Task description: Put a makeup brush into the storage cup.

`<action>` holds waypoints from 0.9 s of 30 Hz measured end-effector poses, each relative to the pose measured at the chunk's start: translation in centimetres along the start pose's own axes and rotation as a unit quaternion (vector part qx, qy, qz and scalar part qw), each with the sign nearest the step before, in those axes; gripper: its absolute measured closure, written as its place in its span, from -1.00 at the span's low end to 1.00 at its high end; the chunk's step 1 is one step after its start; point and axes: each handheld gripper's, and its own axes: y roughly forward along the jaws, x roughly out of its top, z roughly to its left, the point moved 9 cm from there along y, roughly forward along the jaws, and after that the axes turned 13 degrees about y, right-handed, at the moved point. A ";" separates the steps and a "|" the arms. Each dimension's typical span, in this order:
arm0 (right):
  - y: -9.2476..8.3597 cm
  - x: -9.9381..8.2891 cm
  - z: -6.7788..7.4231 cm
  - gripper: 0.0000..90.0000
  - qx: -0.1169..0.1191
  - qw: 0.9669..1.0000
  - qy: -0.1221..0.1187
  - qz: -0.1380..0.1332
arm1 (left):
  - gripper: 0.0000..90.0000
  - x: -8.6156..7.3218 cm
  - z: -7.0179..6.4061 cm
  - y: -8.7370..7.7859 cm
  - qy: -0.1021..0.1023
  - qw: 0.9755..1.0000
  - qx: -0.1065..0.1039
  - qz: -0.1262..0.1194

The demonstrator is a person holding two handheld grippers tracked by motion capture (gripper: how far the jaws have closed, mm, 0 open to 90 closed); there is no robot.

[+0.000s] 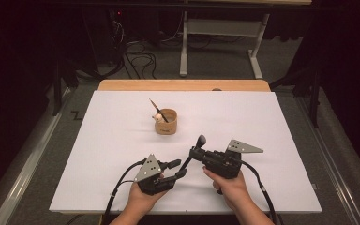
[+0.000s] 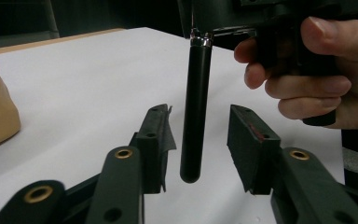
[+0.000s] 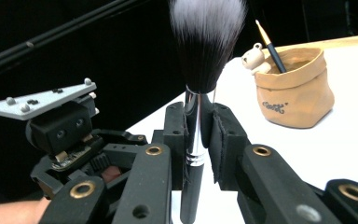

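A makeup brush [image 1: 187, 161] with a black handle and a dark, white-tipped head [image 3: 205, 37] stands tilted between the two grippers. My right gripper [image 1: 194, 152] is shut on its silver ferrule [image 3: 193, 126], bristles up. The lower handle [image 2: 196, 112] hangs between the jaws of my left gripper [image 1: 177, 168], which stand open with a gap on each side of it. A tan pouch-like cup [image 1: 166, 122] stands on the white sheet farther back, holding a pencil [image 3: 270, 44] and a small bear figure [image 3: 253, 58].
The white sheet [image 1: 262, 122] covers a wooden table whose far edge [image 1: 183, 85] shows behind it. Beyond the table lie floor cables and a white metal frame [image 1: 220, 28]. Both hands rest near the sheet's front edge.
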 end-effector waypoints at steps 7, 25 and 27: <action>0.1 -0.3 0.2 0.77 -0.023 0.999 -0.043 0.010 | 0.20 0.1 0.1 0.0 0.001 1.000 0.005 0.003; 1.0 -1.5 1.8 0.77 -0.051 0.990 -0.121 0.043 | 0.17 0.5 -0.2 0.2 0.015 1.000 0.009 0.006; 1.0 -1.6 1.8 0.77 -0.050 0.990 -0.124 0.044 | 0.18 0.6 -0.2 0.2 0.015 1.000 0.008 0.006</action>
